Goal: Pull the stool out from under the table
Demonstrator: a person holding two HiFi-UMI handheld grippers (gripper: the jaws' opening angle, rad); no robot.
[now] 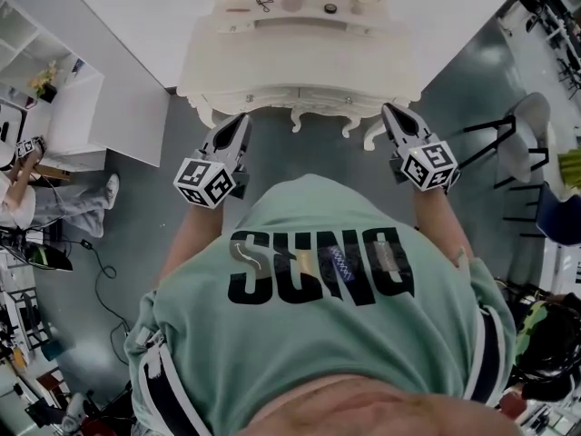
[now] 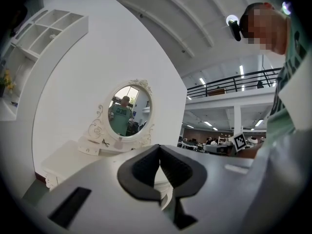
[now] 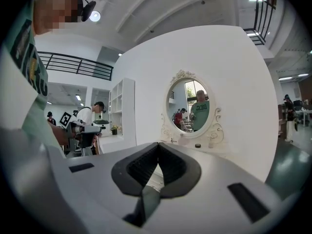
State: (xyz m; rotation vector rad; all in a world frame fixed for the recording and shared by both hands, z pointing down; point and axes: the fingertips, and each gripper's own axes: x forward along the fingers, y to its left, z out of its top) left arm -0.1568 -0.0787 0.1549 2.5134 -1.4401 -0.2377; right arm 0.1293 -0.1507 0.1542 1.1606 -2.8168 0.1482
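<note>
A white ornate dressing table with an oval mirror stands straight ahead against a white wall. No stool shows in any view; the space under the table is hidden by its top and carved apron. My left gripper hovers by the table's front left corner, jaws shut on nothing. Near the front right corner my right gripper is held the same way, shut and empty. Both point level toward the table.
Scissors and a small dark lid lie on the tabletop. A white shelf unit stands at the left, with another person beside it. A black-framed chair is at the right. Cables run over the grey floor.
</note>
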